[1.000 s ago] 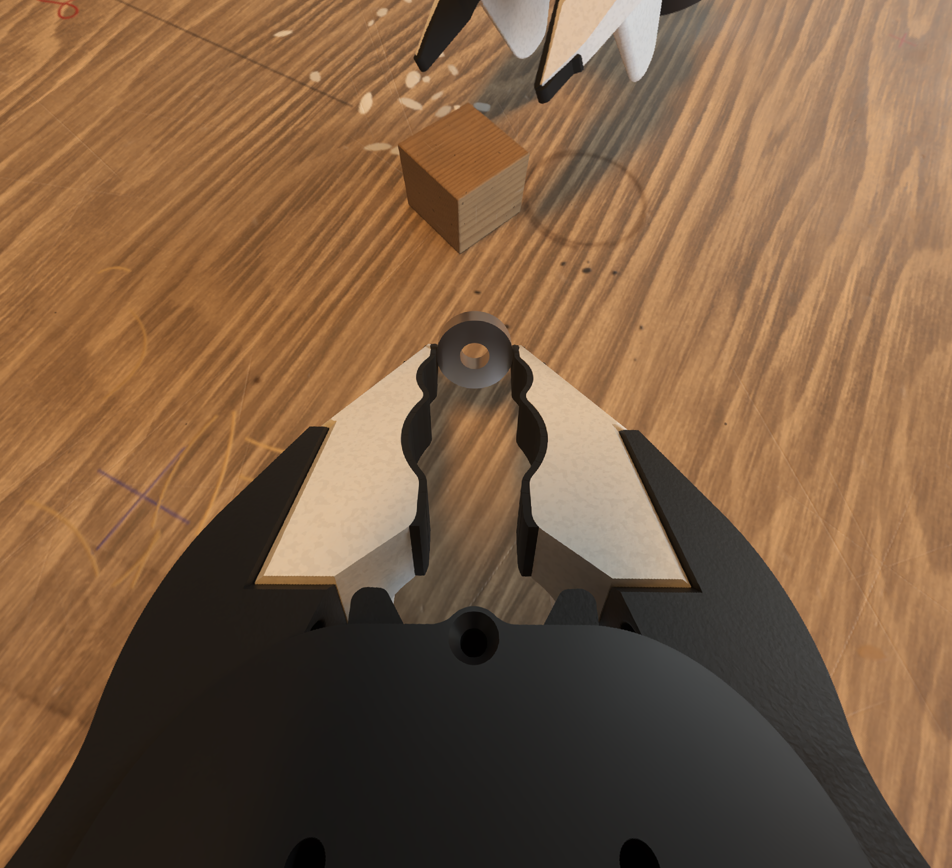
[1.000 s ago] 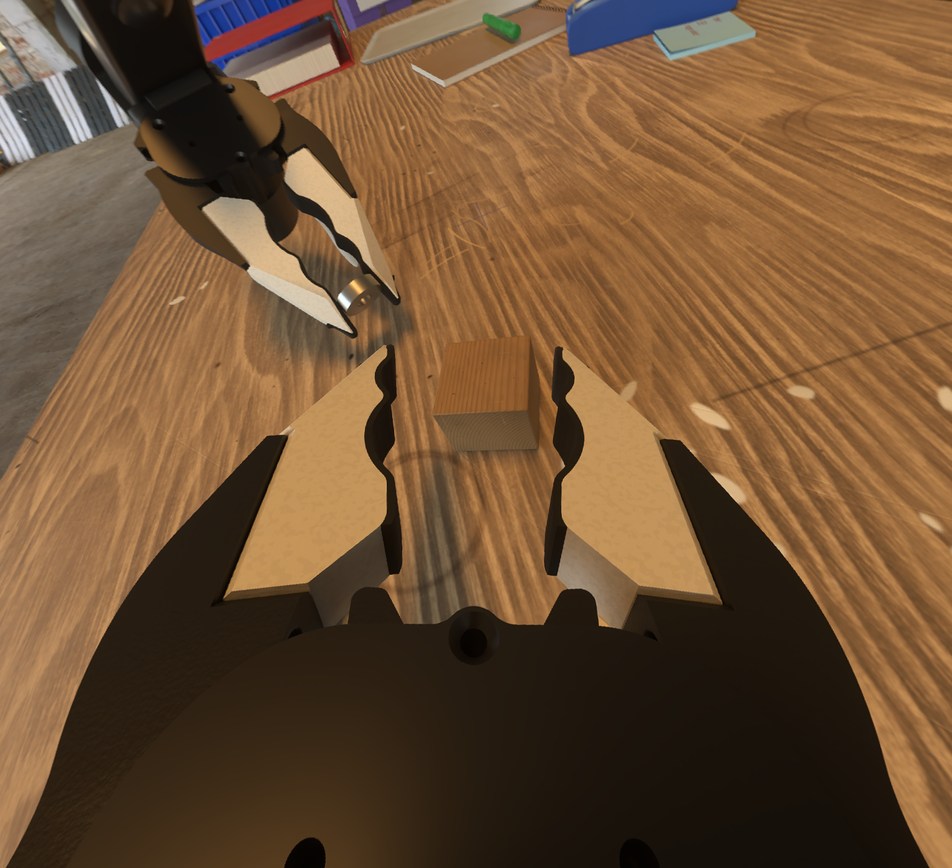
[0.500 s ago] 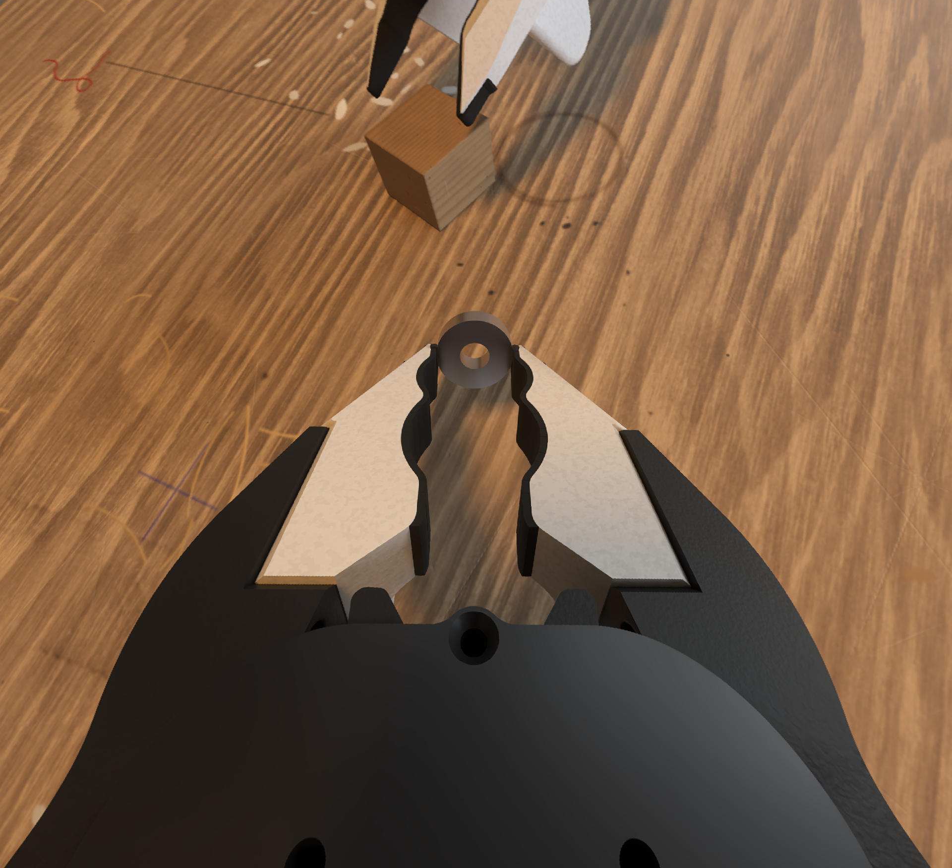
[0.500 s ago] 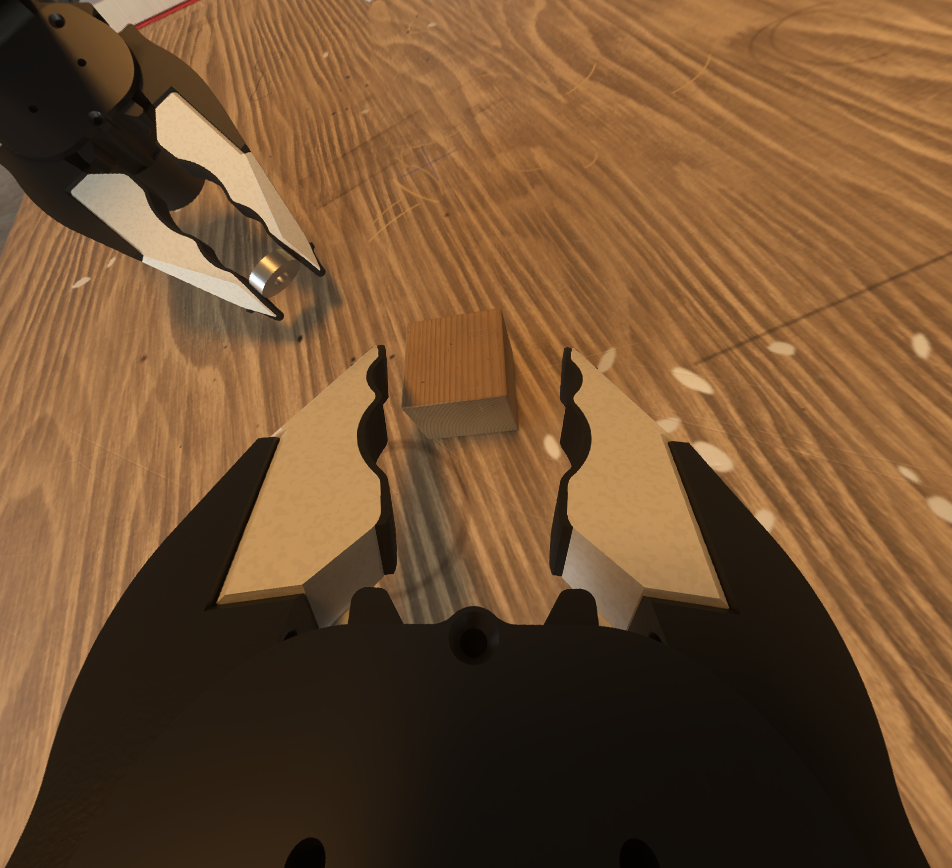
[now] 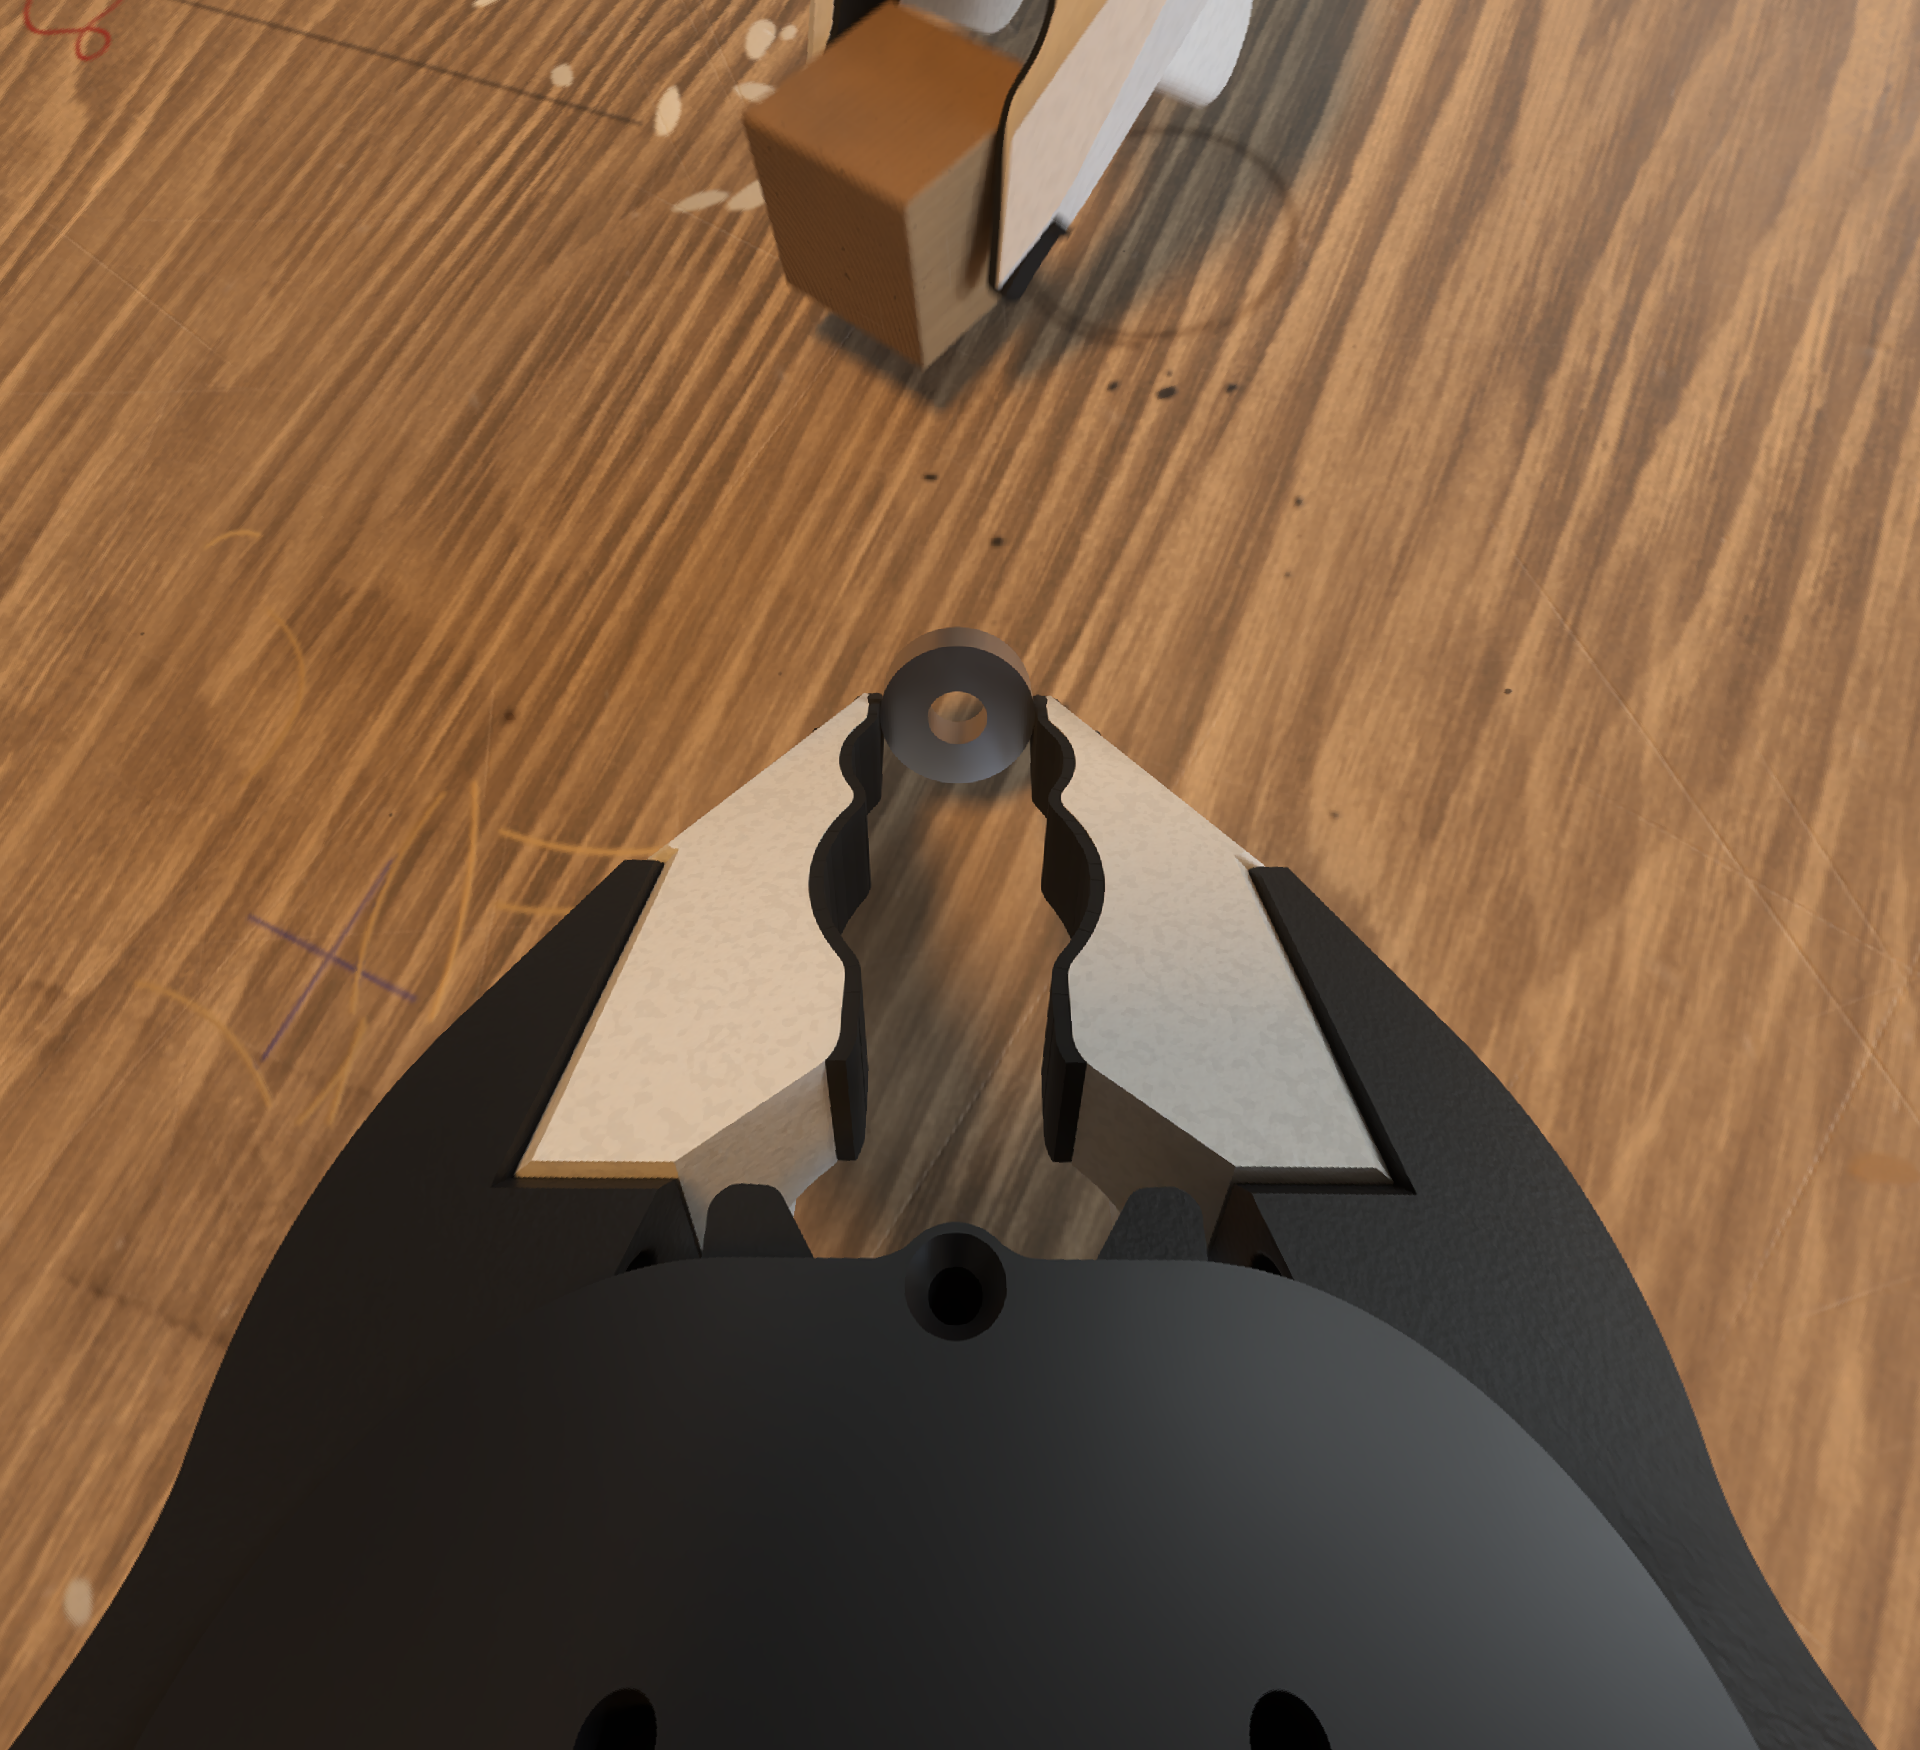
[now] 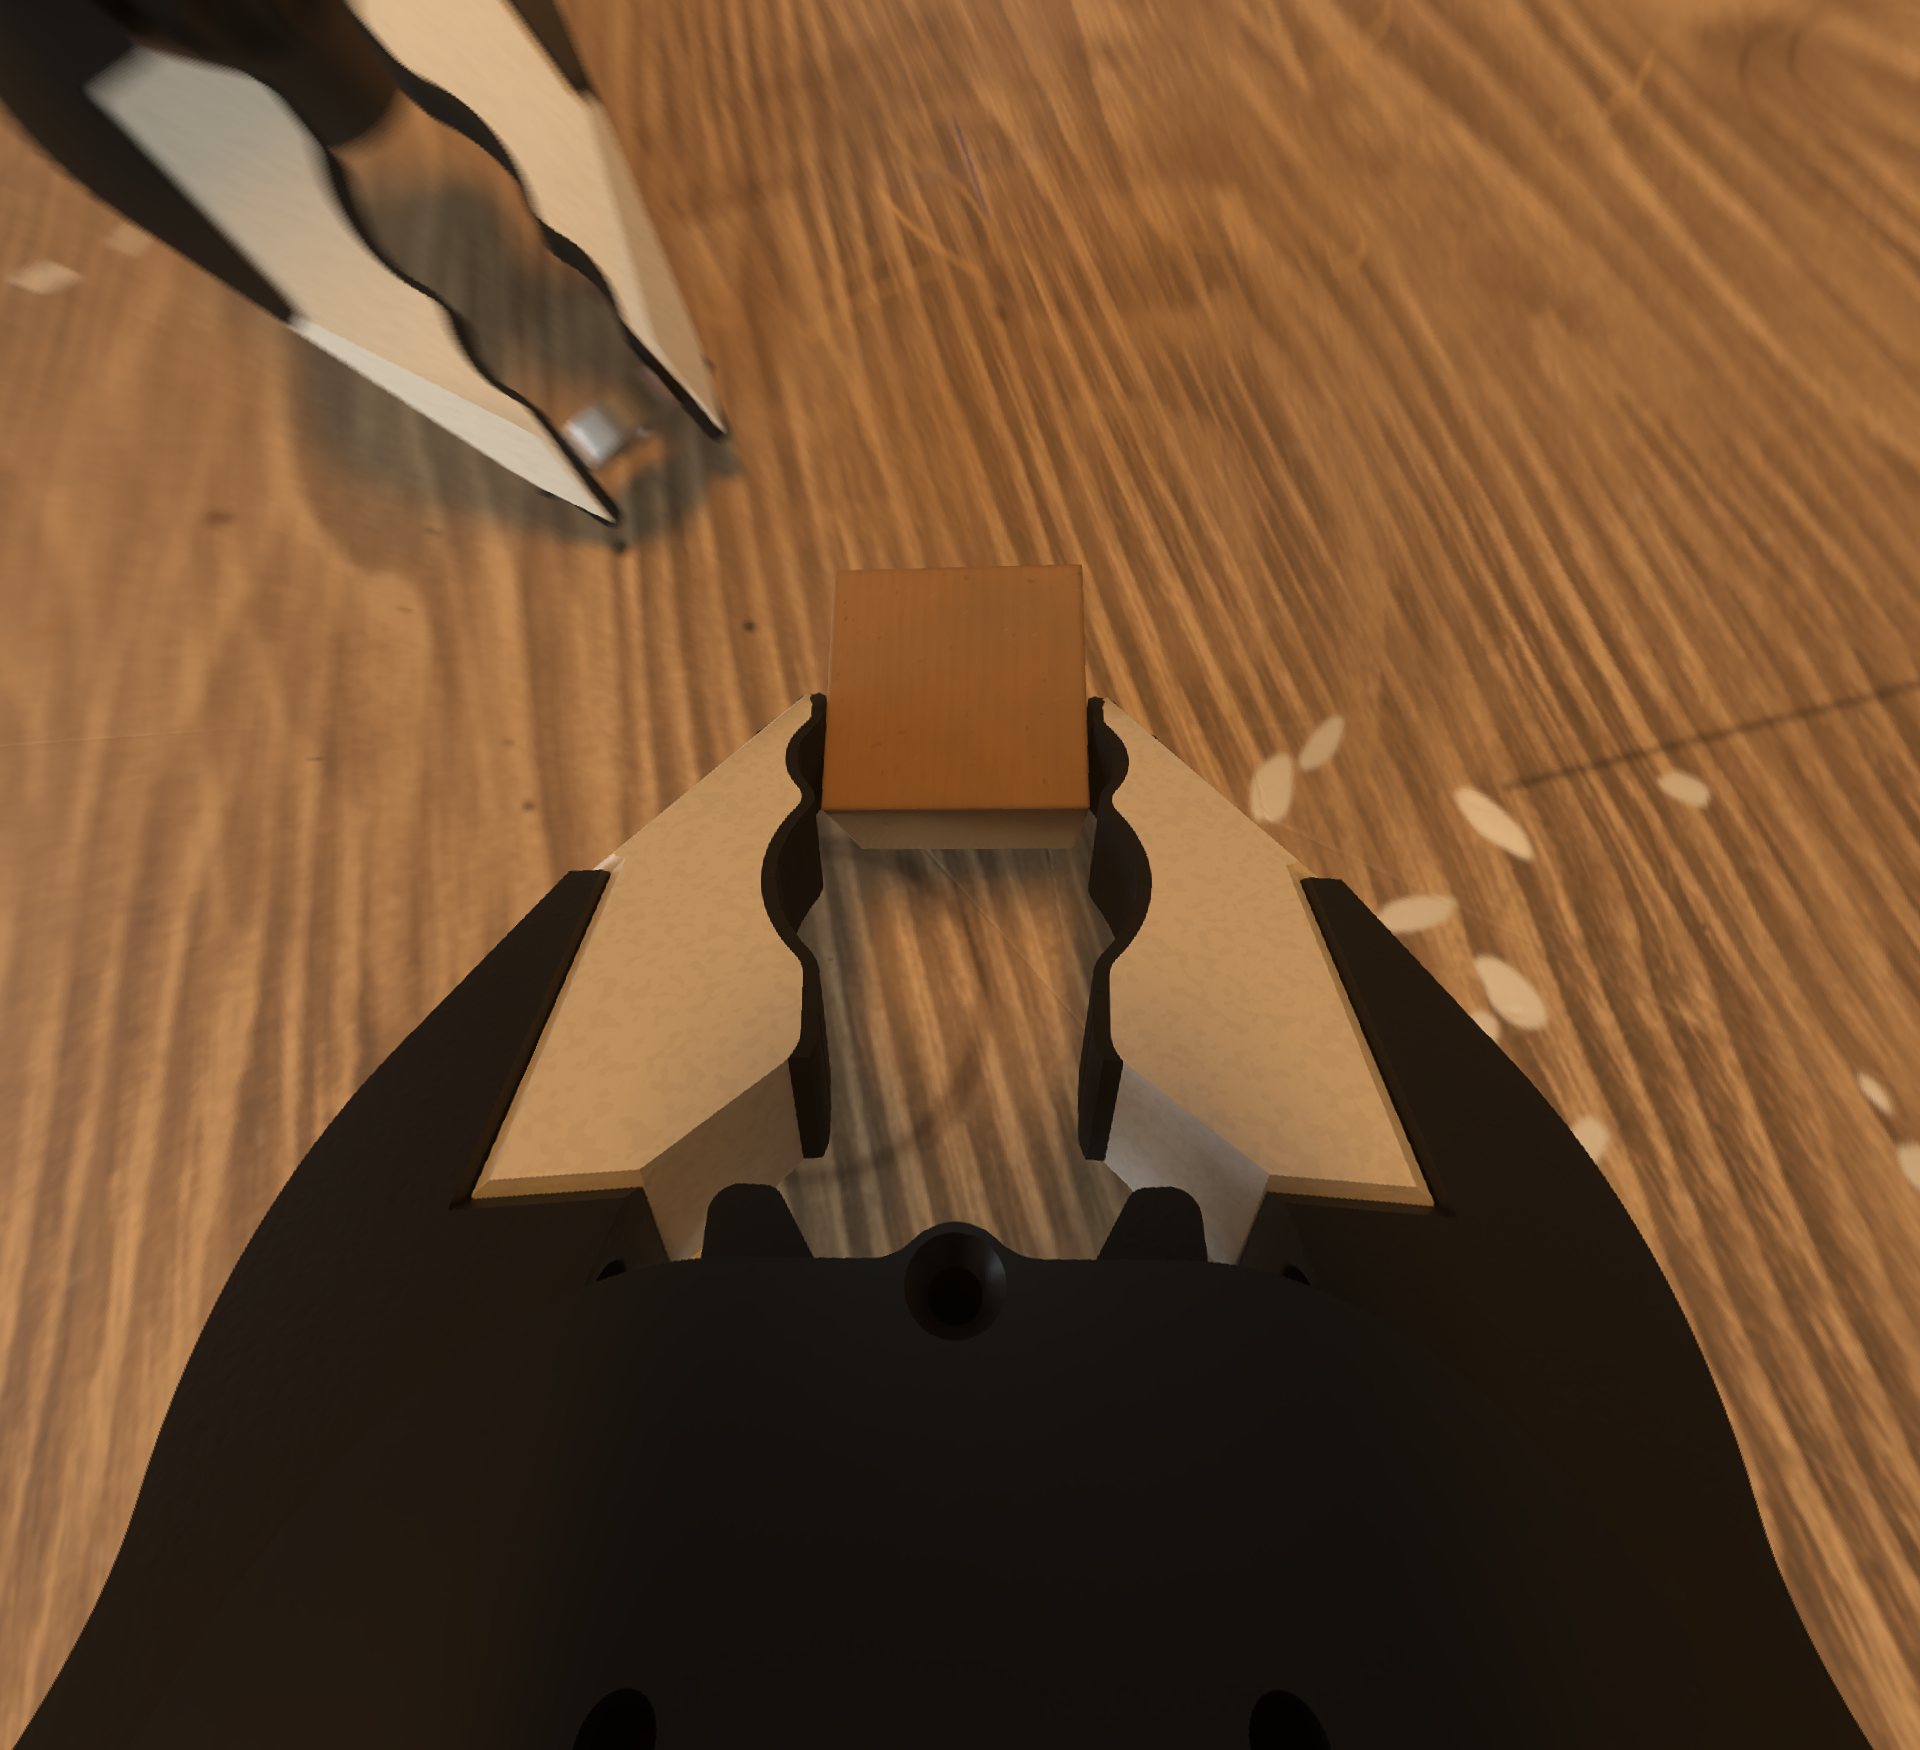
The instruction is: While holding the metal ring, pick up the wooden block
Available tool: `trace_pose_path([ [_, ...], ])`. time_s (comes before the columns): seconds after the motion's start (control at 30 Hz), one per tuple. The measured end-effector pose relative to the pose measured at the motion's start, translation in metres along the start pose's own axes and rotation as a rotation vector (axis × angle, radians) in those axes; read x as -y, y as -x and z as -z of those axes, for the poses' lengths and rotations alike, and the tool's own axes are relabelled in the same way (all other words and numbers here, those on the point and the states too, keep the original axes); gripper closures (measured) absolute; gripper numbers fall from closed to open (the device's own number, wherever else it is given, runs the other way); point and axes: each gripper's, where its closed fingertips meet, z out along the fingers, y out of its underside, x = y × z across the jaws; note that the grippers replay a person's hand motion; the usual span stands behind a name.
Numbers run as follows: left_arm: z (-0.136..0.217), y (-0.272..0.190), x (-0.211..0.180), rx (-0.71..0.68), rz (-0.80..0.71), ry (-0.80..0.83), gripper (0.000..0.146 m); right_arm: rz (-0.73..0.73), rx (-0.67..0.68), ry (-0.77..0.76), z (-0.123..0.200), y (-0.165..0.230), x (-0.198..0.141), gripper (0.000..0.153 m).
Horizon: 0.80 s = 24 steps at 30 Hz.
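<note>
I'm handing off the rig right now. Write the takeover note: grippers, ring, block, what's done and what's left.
Left gripper: shut on the ring, pinched at the fingertips, held above the table.
Right gripper: shut on the block, fingertips on its two opposite sides.
Block: in the left wrist view it looks tilted with a shadow beneath, so it seems just off the table, though only barely.
Done: ring secured, block gripped.
Left: raise the block clear while keeping both grips closed. The grippers are close together, so lift straight up.
</note>
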Motion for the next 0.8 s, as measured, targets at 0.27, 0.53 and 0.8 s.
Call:
trace_pose_path([
  [0.27, 0.0, -0.001, 0.0, -0.026, 0.013, -0.001, 0.118, 0.076, 0.151, -0.239, 0.034, -0.009, 0.08, 0.103],
  [0.53, 0.001, -0.004, 0.0, -0.036, -0.008, -0.005, 0.118, 0.18, 0.209, 0.086, -0.021, -0.034, 0.074, 0.103],
  [0.8, 0.001, -0.007, 0.0, -0.04, -0.033, -0.008, 0.118, 0.128, 0.239, 0.027, -0.023, -0.041, 0.068, 0.103],
])
